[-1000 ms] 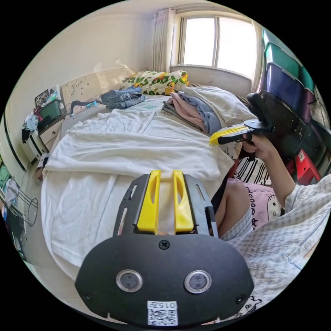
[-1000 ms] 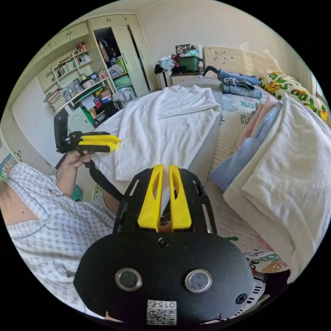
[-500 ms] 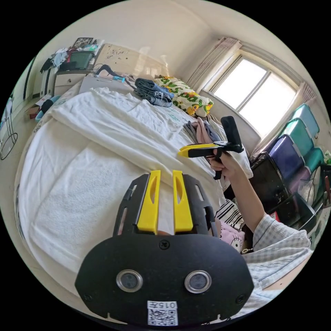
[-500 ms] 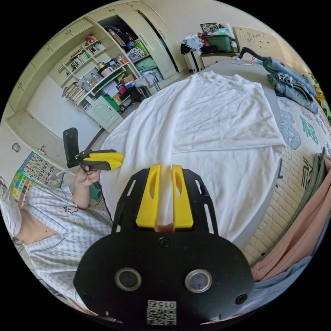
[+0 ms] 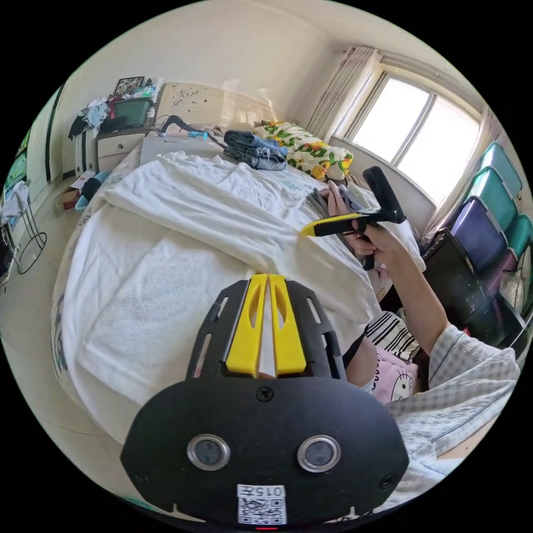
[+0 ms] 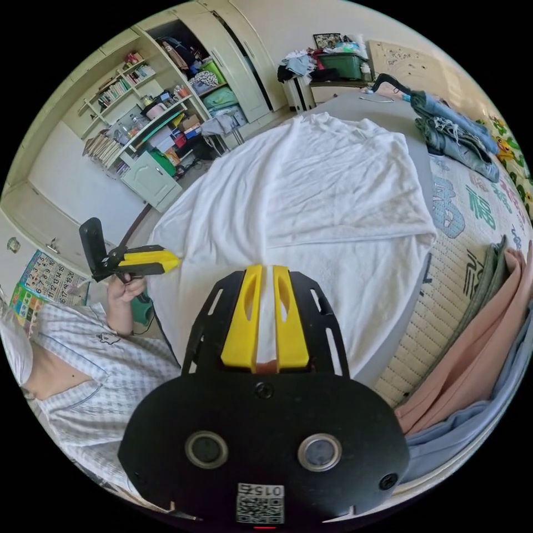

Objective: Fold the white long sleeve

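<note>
1. The white long sleeve [image 5: 222, 205] lies spread flat on a white towel [image 5: 139, 311] that covers the bed [image 6: 472, 233], across the middle of both views.
2. It looks light, soft and limp, likely to sag and crease when lifted; a hem corner or the shoulder seam seems the best hold.
3. The left tool [image 5: 267, 277] has its jaws nearly closed, holding nothing, above the towel. The right tool [image 6: 264, 272] has narrow jaws, also holding nothing.
4. The left gripper view shows the window [image 5: 411, 139], stacked bins [image 5: 494, 205] and the right tool [image 5: 311, 229] at right centre.
5. The right gripper view shows bookshelves [image 6: 139, 139] at upper left, a folded clothes stack [image 6: 477, 355] at lower right and the left tool [image 6: 169, 258].
</note>
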